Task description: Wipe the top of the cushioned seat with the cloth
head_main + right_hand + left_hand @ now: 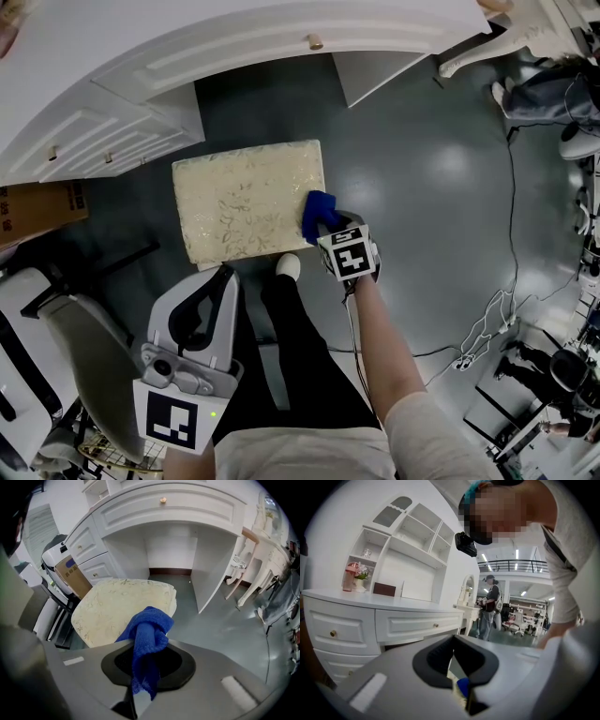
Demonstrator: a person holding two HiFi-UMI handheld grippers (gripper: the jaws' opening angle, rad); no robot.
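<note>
Blue terry cloth (148, 632) hangs bunched from the right gripper (328, 229), whose jaws are clamped tight on it. A soft wad therefore leads, and no hard part meets the upholstery. That gripper points steeply down at the near right corner of the cushioned seat (248, 199). The wad is either touching the edge there or just over it; I cannot tell which. The cream, leaf-patterned seat stands on the grey floor (422, 178) before the knee recess of the white bench (141, 66), its whole top bare and within reach. The left gripper (225, 274) is held low and near level beside the person's leg (295, 347), short of the seat's near edge. Its jaws are together on nothing, and I judge it is parked there to stay out of the wiping path. With the cloth at one corner, a stroke would need to sweep across toward the far left side.
</note>
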